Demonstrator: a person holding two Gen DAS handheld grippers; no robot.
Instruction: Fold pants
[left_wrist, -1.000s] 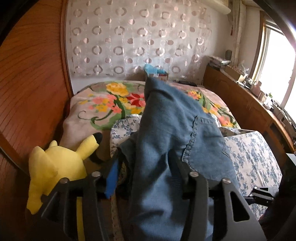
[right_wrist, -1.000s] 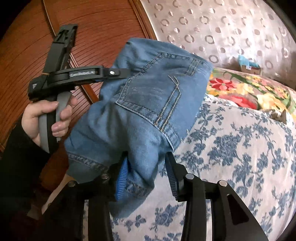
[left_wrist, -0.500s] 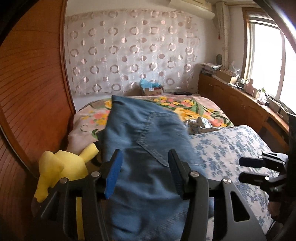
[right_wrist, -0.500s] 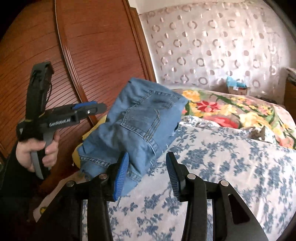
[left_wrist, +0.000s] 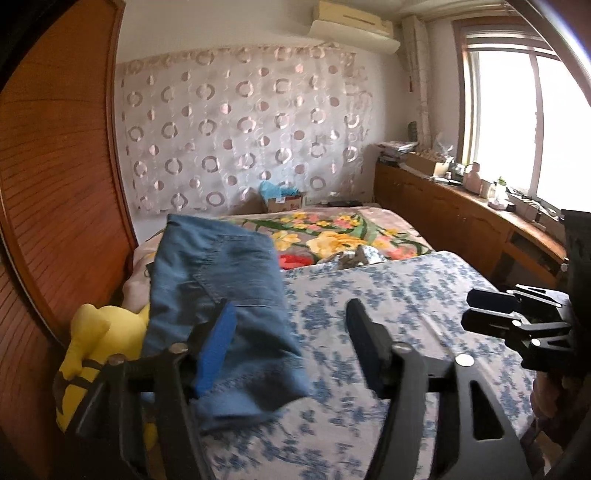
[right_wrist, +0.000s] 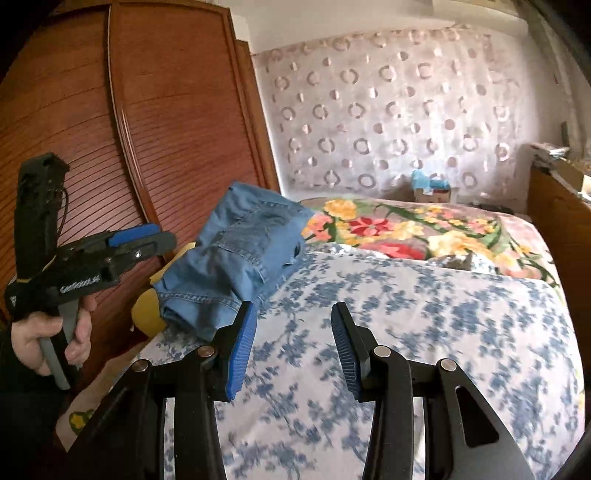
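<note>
The folded blue jeans (left_wrist: 218, 295) lie in a stack at the left edge of the bed, partly on a yellow plush toy; they also show in the right wrist view (right_wrist: 240, 251). My left gripper (left_wrist: 291, 325) is open and empty, just in front of the jeans, with its left finger over them. My right gripper (right_wrist: 291, 332) is open and empty, above the blue-flowered bedspread to the right of the jeans. Each gripper shows in the other's view, the left (right_wrist: 140, 243) and the right (left_wrist: 491, 310).
A yellow plush toy (left_wrist: 92, 339) sits between the jeans and the wooden wardrobe (left_wrist: 55, 177) on the left. The blue-flowered bedspread (right_wrist: 424, 314) meets a bright floral blanket (right_wrist: 406, 229) behind. A wooden cabinet with clutter (left_wrist: 461, 206) runs along the right under the window.
Both grippers have let go of the jeans and pulled back. The jeans have dropped from held up to lying on the bed's left edge.
</note>
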